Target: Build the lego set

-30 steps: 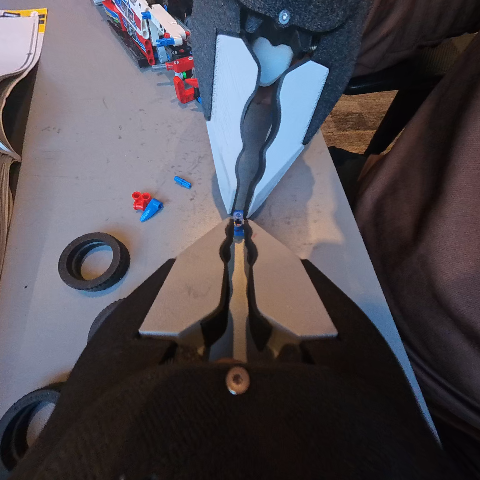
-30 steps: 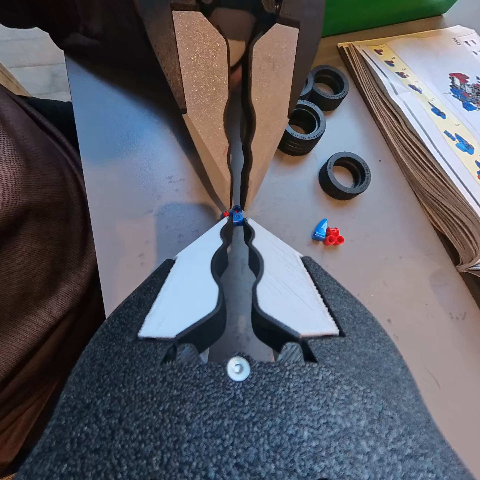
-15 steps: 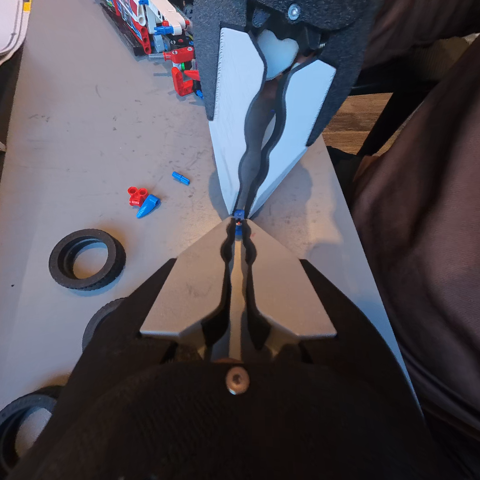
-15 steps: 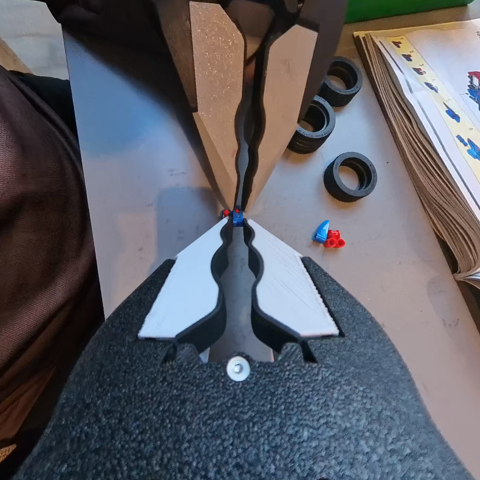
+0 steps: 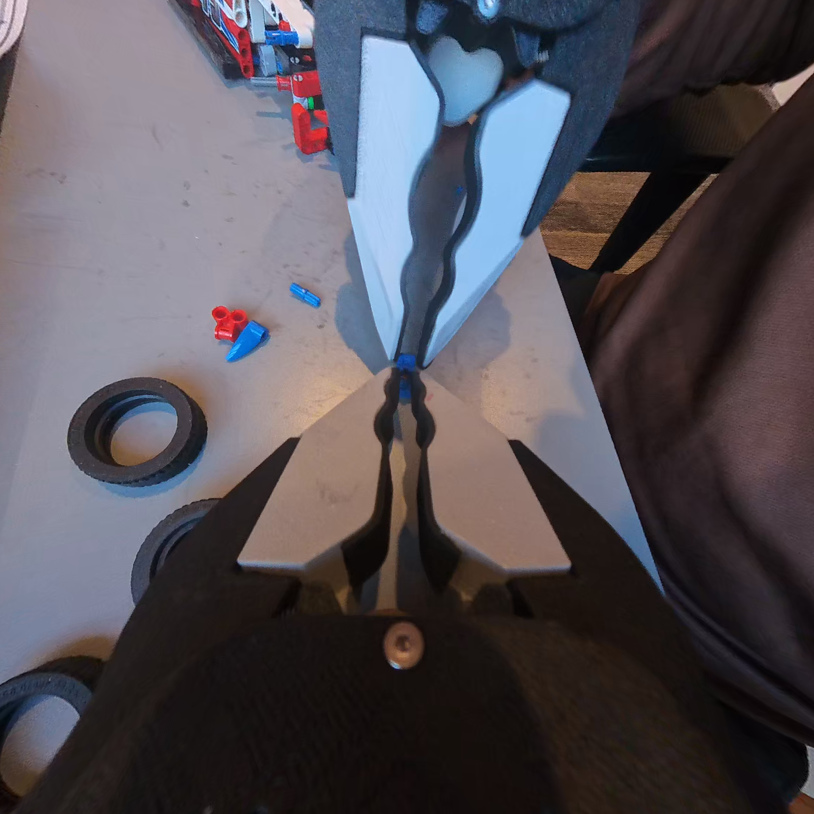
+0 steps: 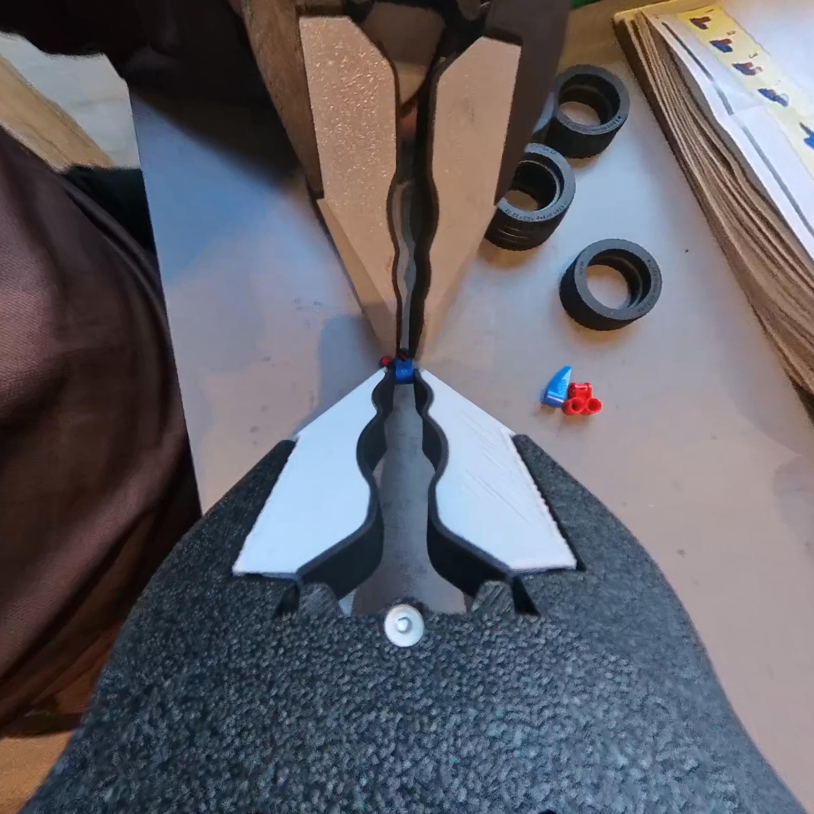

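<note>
My two grippers meet tip to tip above the grey table [image 5: 132, 220]. My left gripper [image 5: 405, 382] is shut on a tiny piece [image 5: 404, 391] that looks blue in the left wrist view. In the right wrist view a red bit [image 6: 386, 361] shows at its tips [image 6: 403, 351]. My right gripper [image 6: 403, 375] is shut on a small blue piece [image 6: 403, 369]. In the left wrist view this gripper [image 5: 407, 363] comes down from the top with the blue piece [image 5: 406, 362]. The two pieces touch. How they join is hidden by the fingertips.
A red connector [image 5: 229, 323], a blue cone piece [image 5: 246, 345] and a blue pin [image 5: 305, 294] lie loose to the left. Several black tyres [image 5: 136, 431] [image 6: 610, 284] [image 6: 530, 196] lie around. The part-built red and white model [image 5: 264, 39] stands far off. An instruction booklet [image 6: 727, 132] lies nearby. A person's dark sleeve [image 5: 704, 440] borders the table edge. The grippers are tip to tip, or close to it.
Both grippers stay shut and tip to tip. They have drifted a little over the table, and the right gripper has tilted slightly. The loose pieces have not moved.
</note>
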Demonstrator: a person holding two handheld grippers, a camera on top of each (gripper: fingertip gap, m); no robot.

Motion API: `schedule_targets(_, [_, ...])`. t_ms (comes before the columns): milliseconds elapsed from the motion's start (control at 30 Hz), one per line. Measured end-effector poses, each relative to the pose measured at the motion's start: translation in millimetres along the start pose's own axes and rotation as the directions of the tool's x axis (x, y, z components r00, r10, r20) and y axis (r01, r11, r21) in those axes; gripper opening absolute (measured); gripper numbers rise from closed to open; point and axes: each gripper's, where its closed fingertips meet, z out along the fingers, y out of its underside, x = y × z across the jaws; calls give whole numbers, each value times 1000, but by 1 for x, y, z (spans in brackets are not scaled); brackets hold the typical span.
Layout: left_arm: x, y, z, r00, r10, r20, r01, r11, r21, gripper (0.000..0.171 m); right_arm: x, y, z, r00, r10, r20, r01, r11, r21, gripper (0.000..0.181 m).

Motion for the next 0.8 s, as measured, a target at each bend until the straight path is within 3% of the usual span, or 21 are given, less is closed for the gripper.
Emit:
schedule_targets(33, [0,0,0,1000,5,5,-5,1000,0,2,0,-3,-3,999,31,12,-31,999,33,9])
schedule_targets(167, [0,0,0,1000,7,9,-7,1000,1,2,0,-16,-13,996,84,39,-88,988,127,0])
schedule_targets(533, [0,0,0,1000,14,13,-14,1000,-1,2,1,-6,1,993,-116,-35,114,992,-51,0])
schedule_targets(800, [1,2,-1,1000,3,-1,-3,1000,-8,2,-1,-6,2,989,-146,-10,143,979,-148,0])
